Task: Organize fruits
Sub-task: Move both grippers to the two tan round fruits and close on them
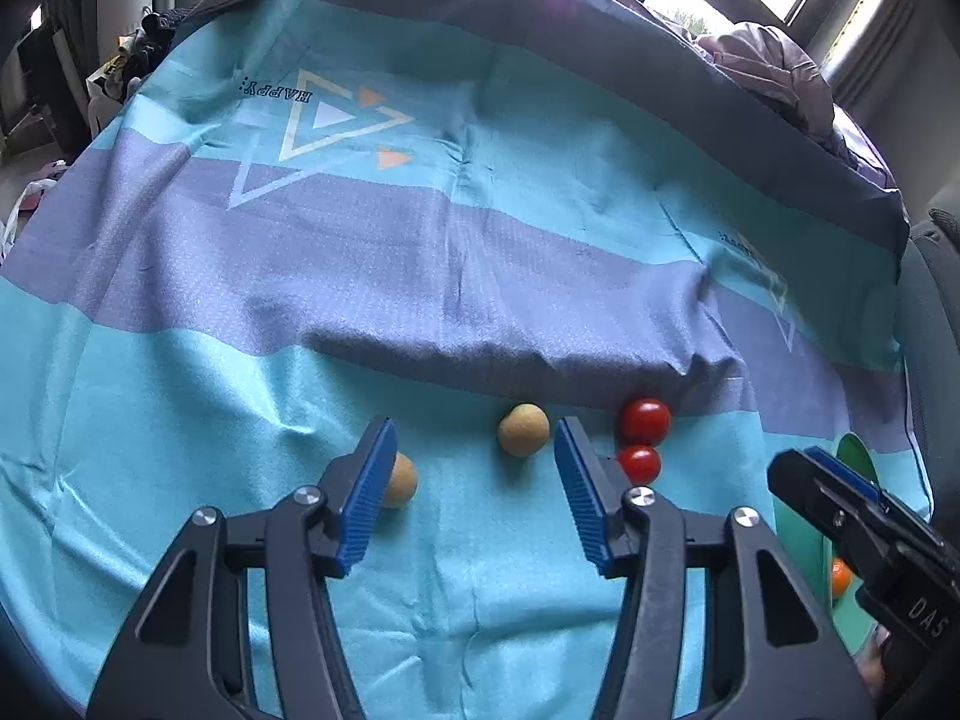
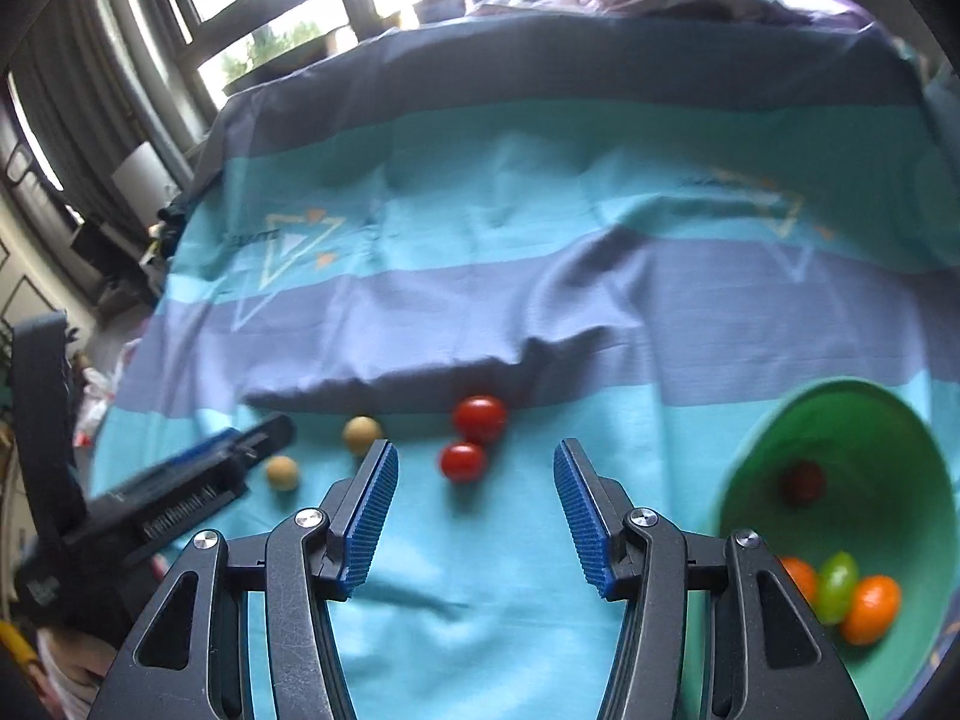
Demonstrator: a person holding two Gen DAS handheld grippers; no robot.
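Two tan round fruits lie on the teal and grey cloth: one [image 1: 523, 429] just ahead of my left gripper [image 1: 474, 438], the other [image 1: 401, 479] partly behind its left finger. The left jaws stand open with nothing pressed between the pads. Two red cherry tomatoes, a larger [image 2: 479, 417] and a smaller [image 2: 462, 461], touch each other. The smaller one lies just ahead of my right gripper [image 2: 475, 456], which is open and holds nothing. A green bowl [image 2: 888, 480] at the right holds a red tomato [image 2: 801, 482], orange fruits [image 2: 873, 606] and a green one [image 2: 837, 585].
A raised fold of the cloth [image 1: 480, 348] runs across just behind the fruits. The right gripper [image 1: 804, 465] reaches in at the right edge of the left wrist view, over the bowl [image 1: 855, 450]. Bedding [image 1: 774, 72] and windows lie beyond.
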